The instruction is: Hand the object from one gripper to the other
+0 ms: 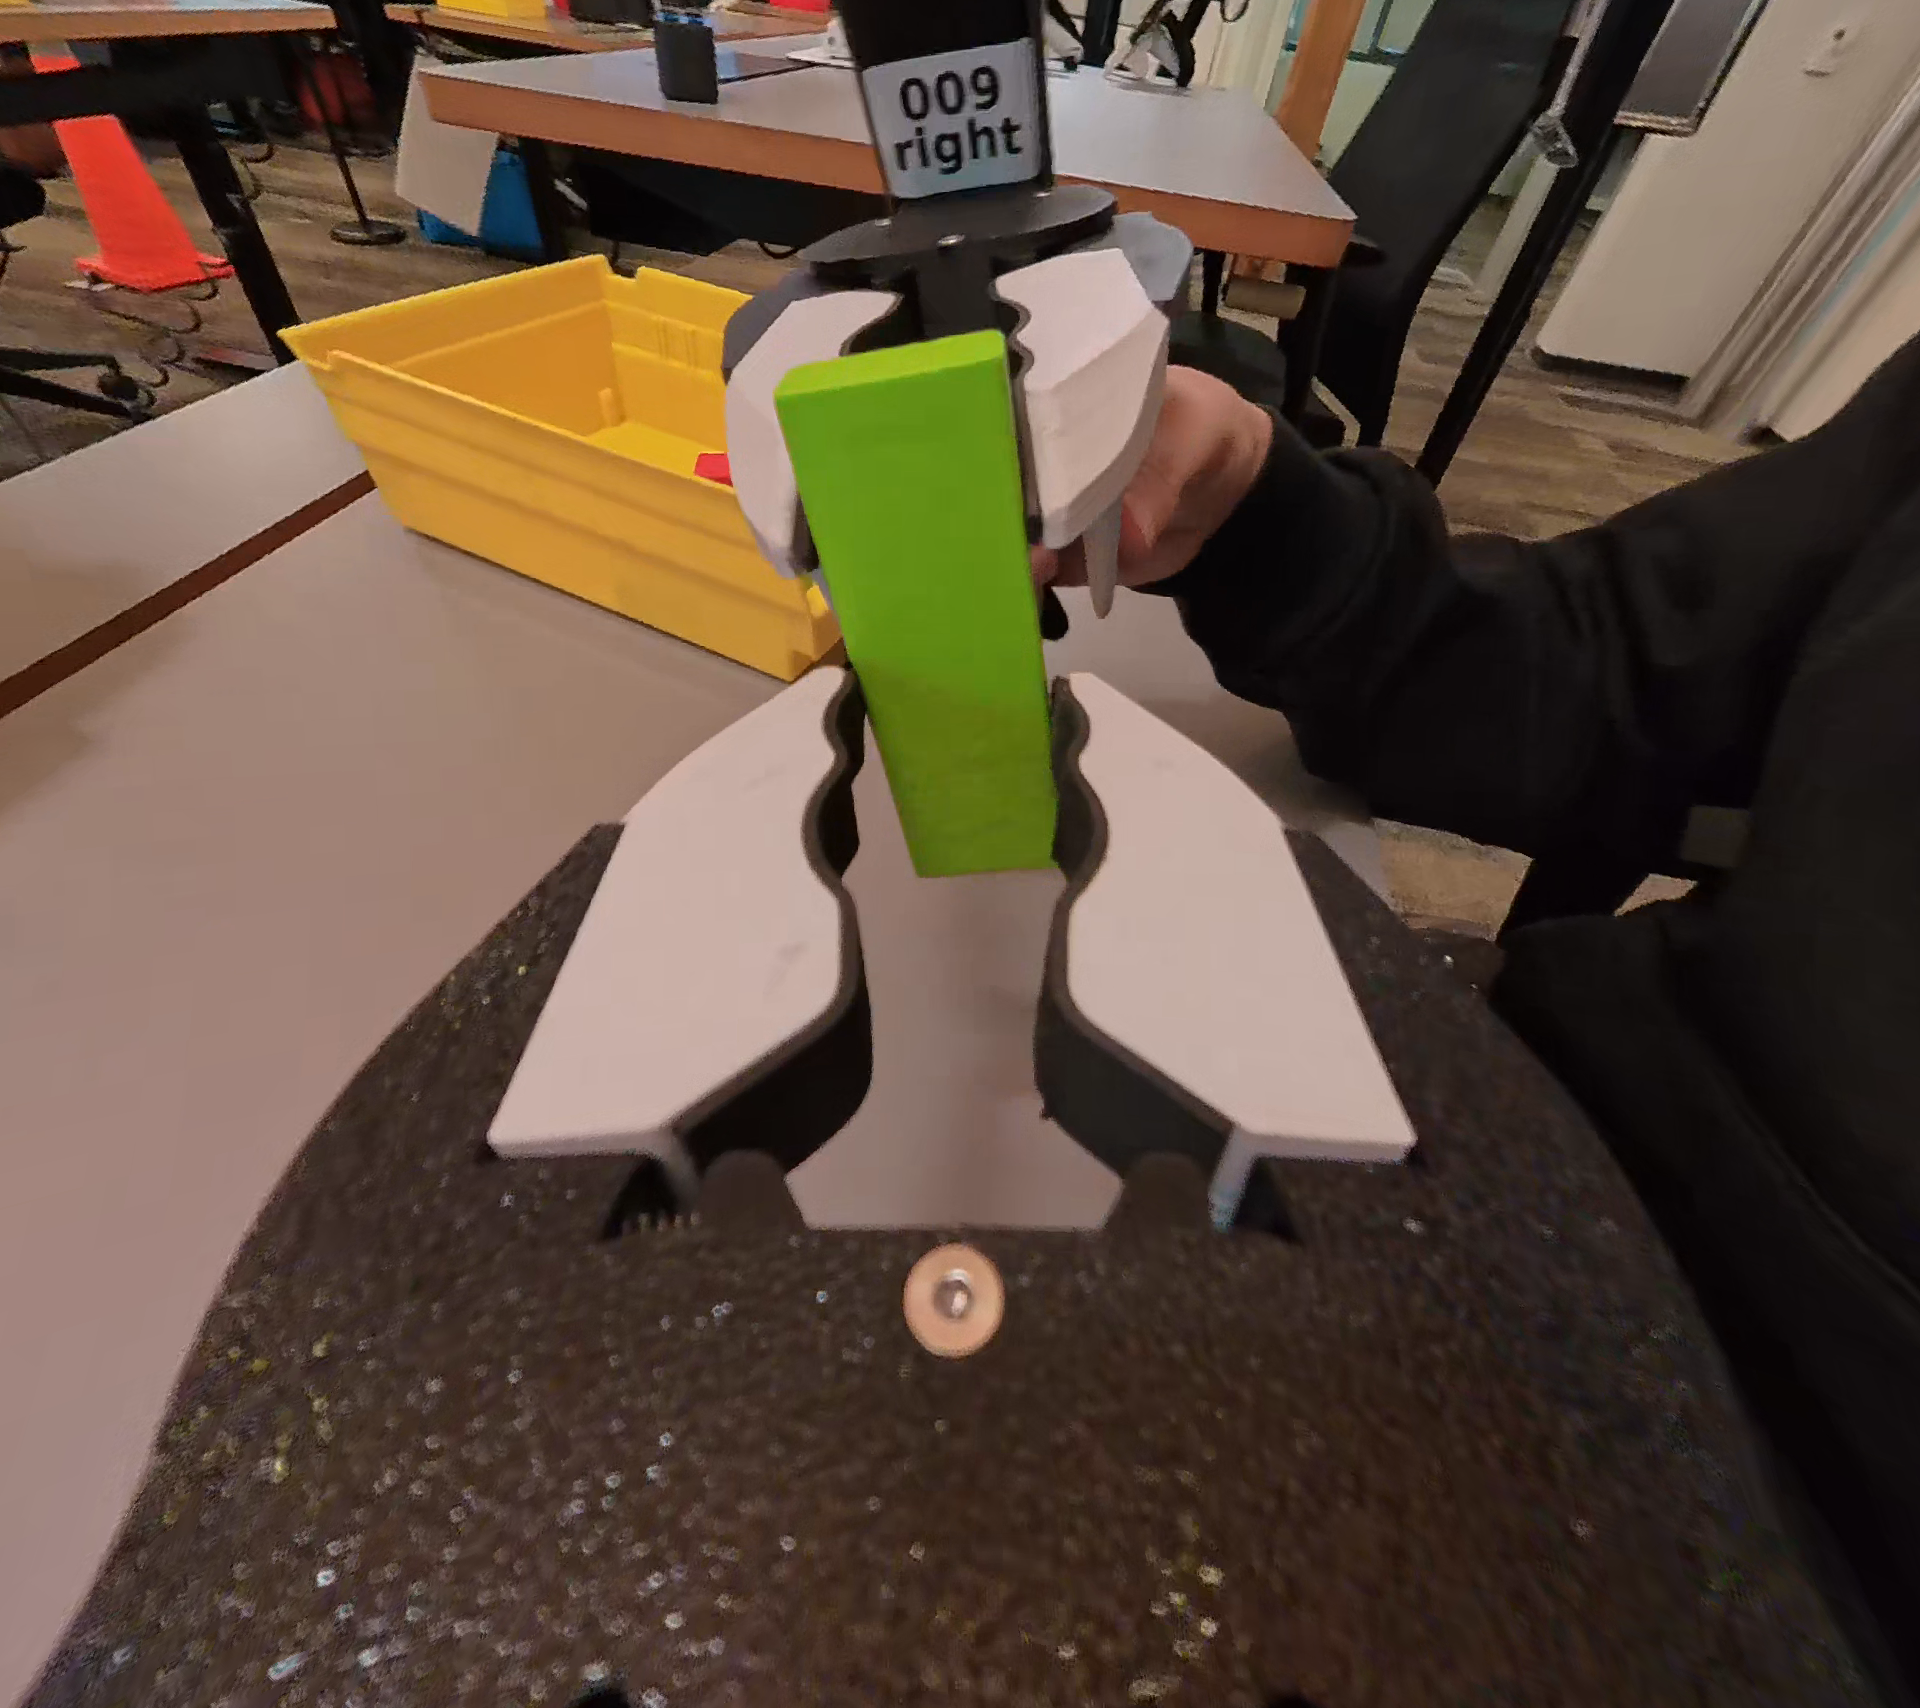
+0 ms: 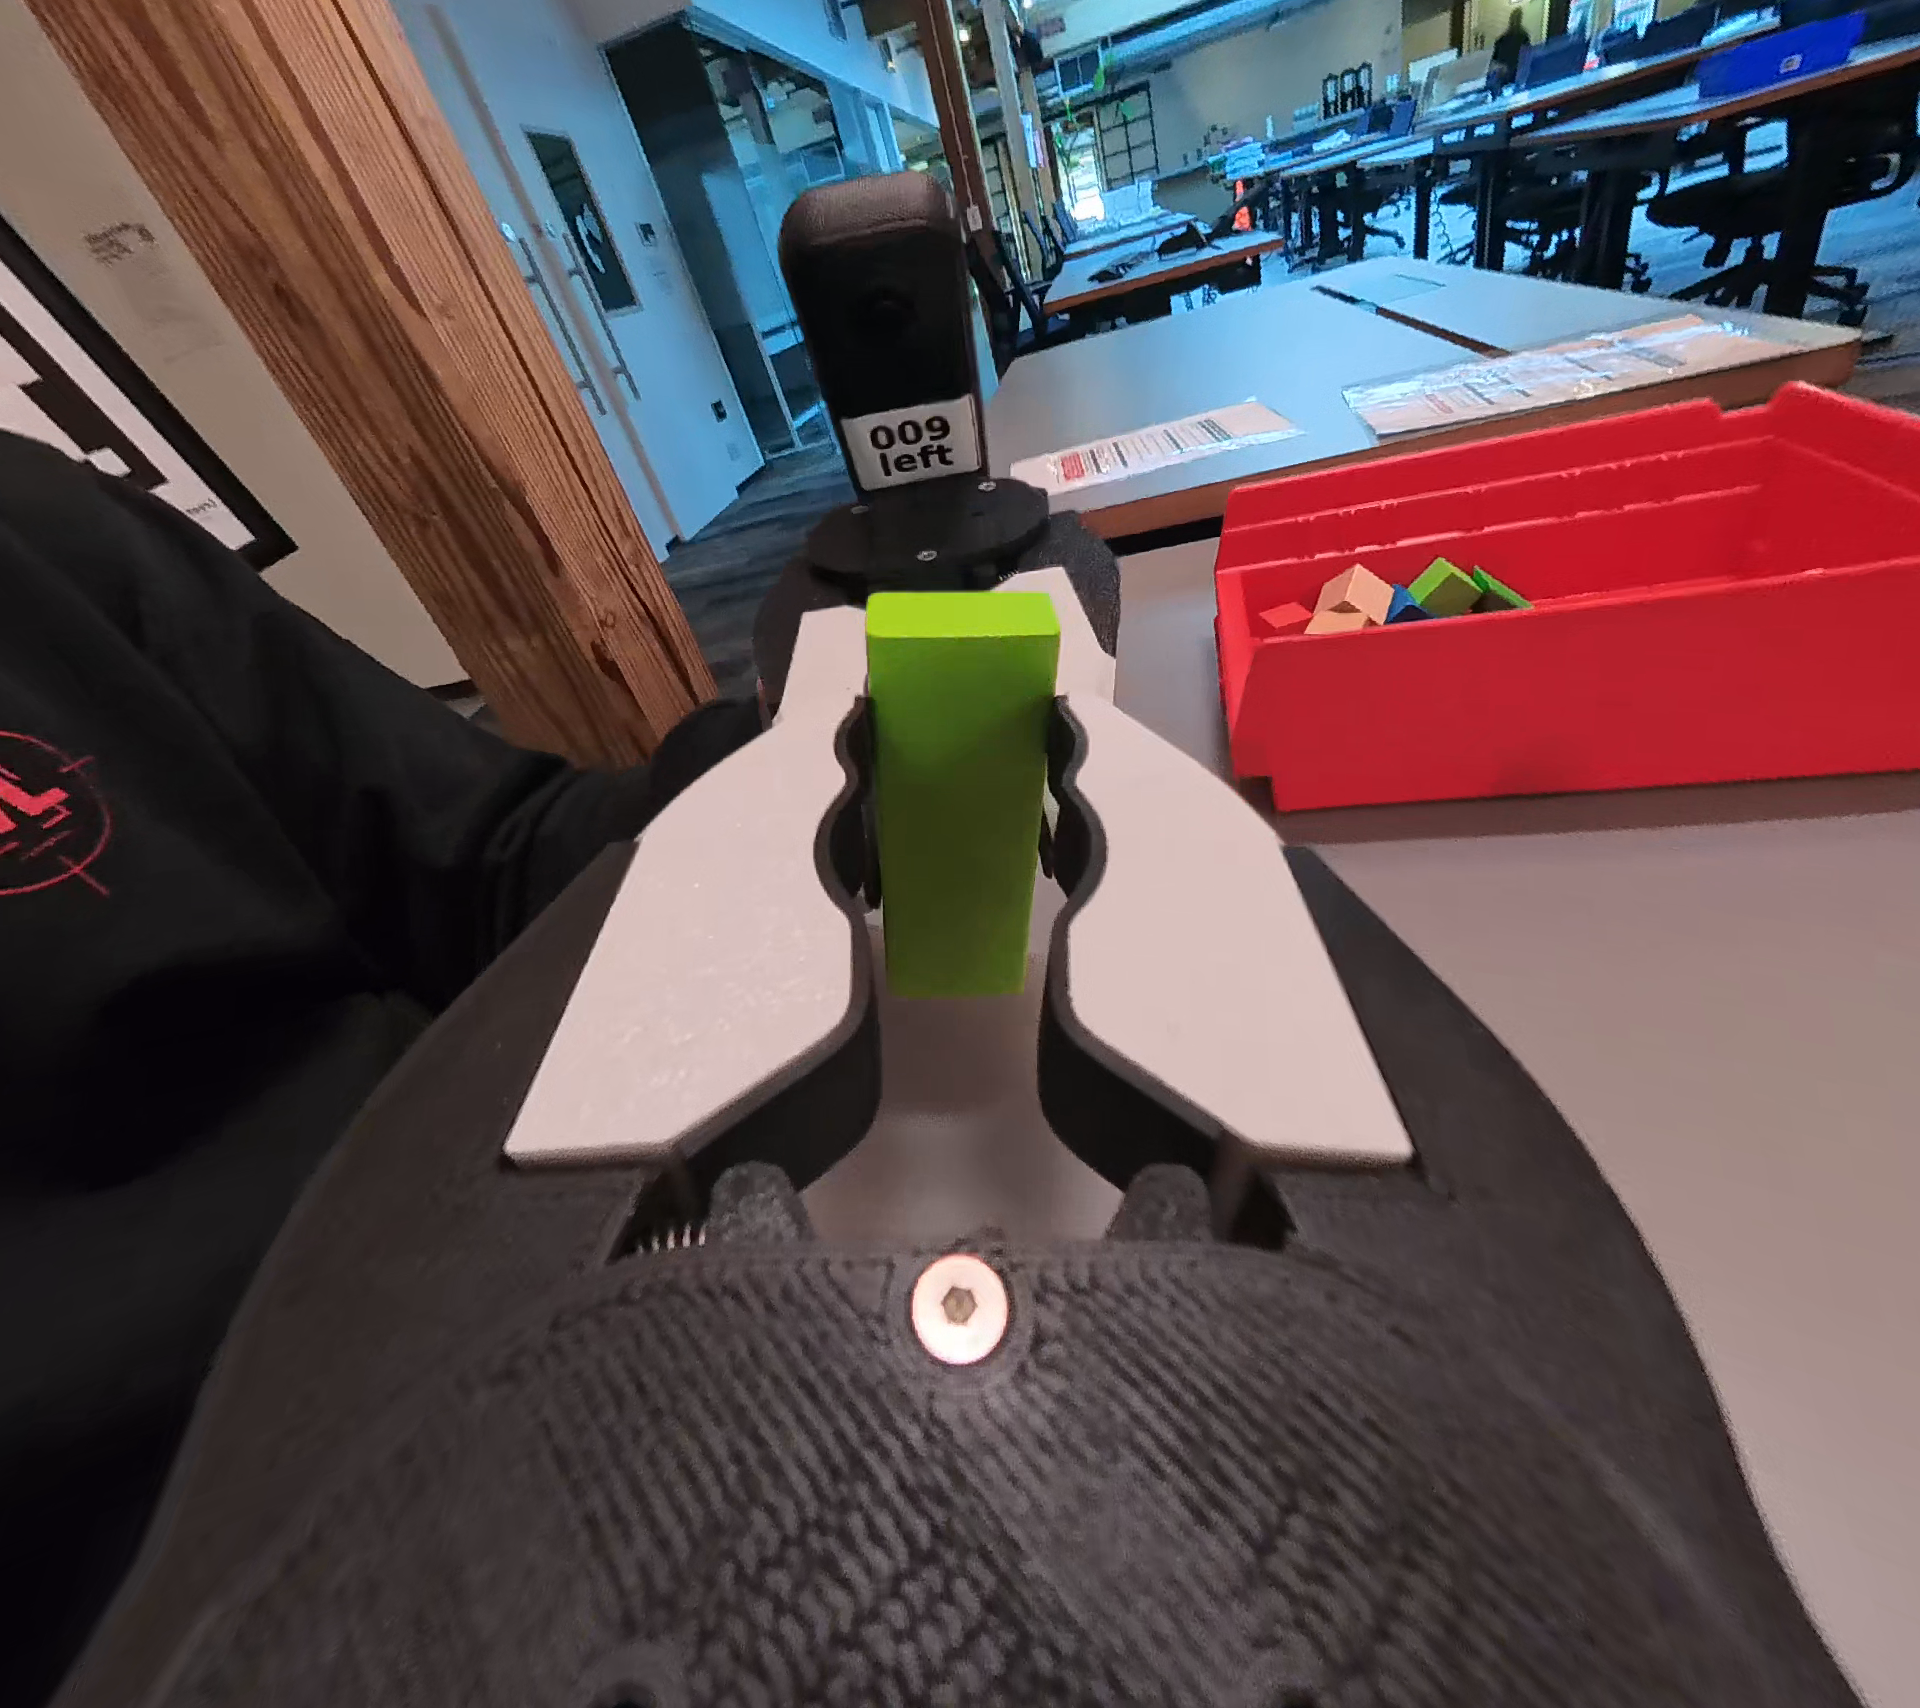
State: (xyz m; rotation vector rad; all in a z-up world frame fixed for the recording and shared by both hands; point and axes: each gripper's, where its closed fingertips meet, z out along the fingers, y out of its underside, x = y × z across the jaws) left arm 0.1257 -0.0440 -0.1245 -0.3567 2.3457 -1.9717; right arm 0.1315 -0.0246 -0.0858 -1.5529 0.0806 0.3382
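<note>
A long lime-green block [image 1: 925, 567] spans the air between both grippers above the grey table [image 1: 312, 775]. In the left wrist view my left gripper [image 1: 956, 723] is shut on the block's near end, pads against its sides. The right gripper [image 1: 920, 546], held by a hand [image 1: 1195, 474], faces it and clamps the far end. In the right wrist view my right gripper [image 2: 956, 754] is shut on the same block [image 2: 956, 827], both pads pressed on it. The left gripper's white fingers [image 2: 1086, 656] show just behind, on either side of the block's far end.
A yellow bin [image 1: 499, 432] stands on the table to the left of the grippers. A red bin [image 2: 1558, 723] holding several small coloured blocks [image 2: 1403, 593] stands on the other side. A wooden post [image 2: 364, 308] and the person's dark sleeve [image 1: 1507, 619] are close by. My two grippers' fingertips are within a few centimetres of each other.
</note>
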